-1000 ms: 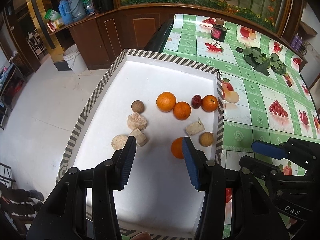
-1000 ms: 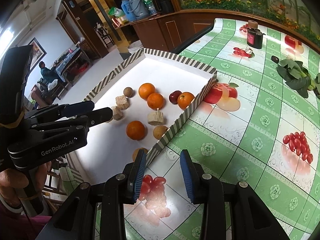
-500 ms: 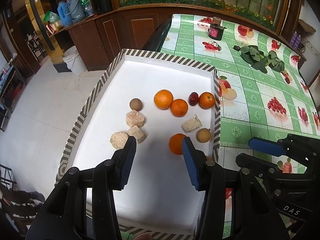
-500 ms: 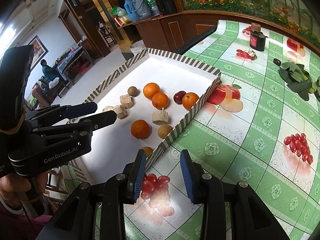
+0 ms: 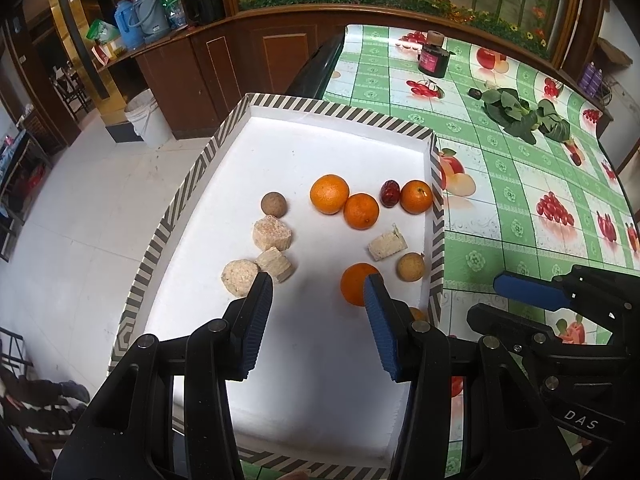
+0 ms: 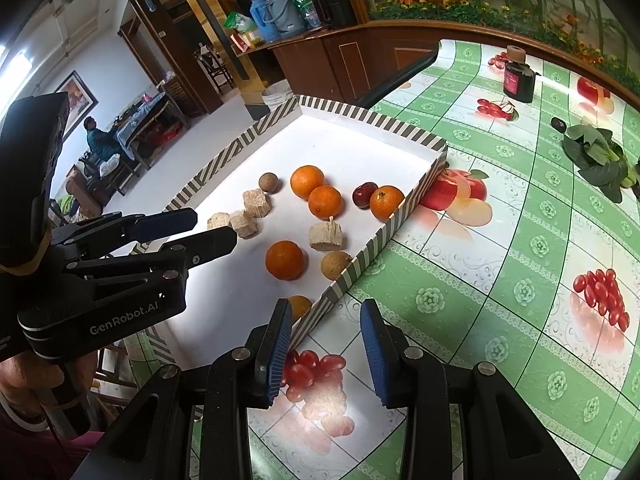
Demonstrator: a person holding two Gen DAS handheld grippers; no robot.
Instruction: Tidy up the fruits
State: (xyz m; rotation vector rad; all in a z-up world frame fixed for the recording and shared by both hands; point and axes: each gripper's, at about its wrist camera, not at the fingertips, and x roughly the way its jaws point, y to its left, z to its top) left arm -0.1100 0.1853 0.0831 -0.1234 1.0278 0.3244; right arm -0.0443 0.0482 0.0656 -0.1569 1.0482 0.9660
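A white tray with a striped rim [image 5: 336, 114] [image 6: 368, 122] holds several oranges [image 5: 329, 194] [image 6: 284, 260], a red date [image 5: 389, 193] [image 6: 364, 194], two brown round fruits [image 5: 273, 203] [image 6: 336, 265] and several beige sugarcane chunks [image 5: 271, 233] [image 6: 326, 235]. My left gripper [image 5: 318, 294] is open and empty above the tray's near half; it shows from the side in the right wrist view [image 6: 204, 228]. My right gripper [image 6: 326, 316] is open and empty over the tablecloth by the tray's right rim, also in the left wrist view [image 5: 520, 300].
The green fruit-print tablecloth [image 6: 520, 248] covers the table right of the tray. A dark jar [image 5: 433, 56] [image 6: 519, 80] and leafy greens [image 5: 524, 114] [image 6: 596, 158] lie farther back. The tray's left side overhangs the floor; a white bucket [image 5: 146, 118] stands below.
Both grippers have drawn back a little from the tray, so the fruit sits slightly farther from the fingers. Nothing in the tray moved; both grippers stay open.
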